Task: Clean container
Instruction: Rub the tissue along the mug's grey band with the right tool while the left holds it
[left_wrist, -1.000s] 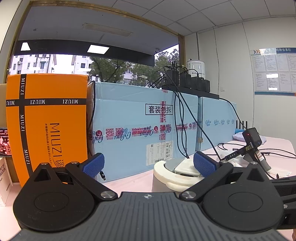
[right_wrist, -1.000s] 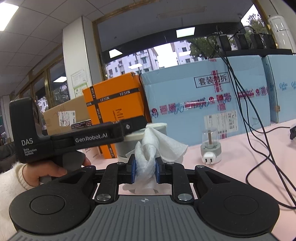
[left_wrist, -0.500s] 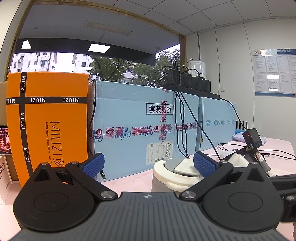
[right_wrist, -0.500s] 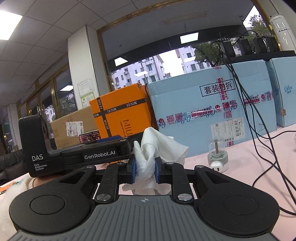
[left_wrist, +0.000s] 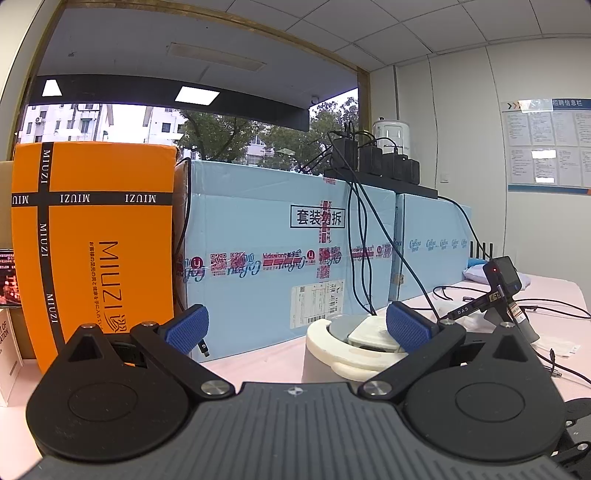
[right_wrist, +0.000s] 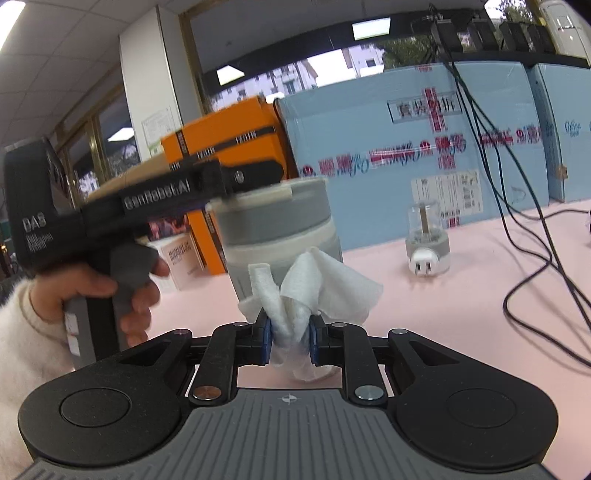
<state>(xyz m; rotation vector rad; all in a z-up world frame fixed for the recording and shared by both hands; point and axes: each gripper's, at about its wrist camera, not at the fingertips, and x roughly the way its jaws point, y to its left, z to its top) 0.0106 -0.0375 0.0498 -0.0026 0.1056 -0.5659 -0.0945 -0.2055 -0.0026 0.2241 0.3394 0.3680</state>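
Container (right_wrist: 280, 229), grey with a cream band and lid, is standing upright on the pink surface (right_wrist: 443, 314), in front of the orange box (right_wrist: 221, 136) and the blue cartons (right_wrist: 406, 155). In the left wrist view its cream lid (left_wrist: 351, 341) is sitting just behind the right-hand blue pad, slightly right of centre. The left gripper (left_wrist: 295, 328) is reaching over the lid with its fingers (left_wrist: 186, 328) spread wide, gripping nothing; a hand (right_wrist: 92, 291) in a pale sleeve is holding its handle. The right gripper (right_wrist: 289, 338) is pinching a crumpled white wipe (right_wrist: 314, 288) between its fingers, right in front of the container's lower wall; whether the wipe is touching it I cannot tell. A small clear-domed plug device (right_wrist: 428, 236) is standing well apart, among black cables (right_wrist: 517, 240).
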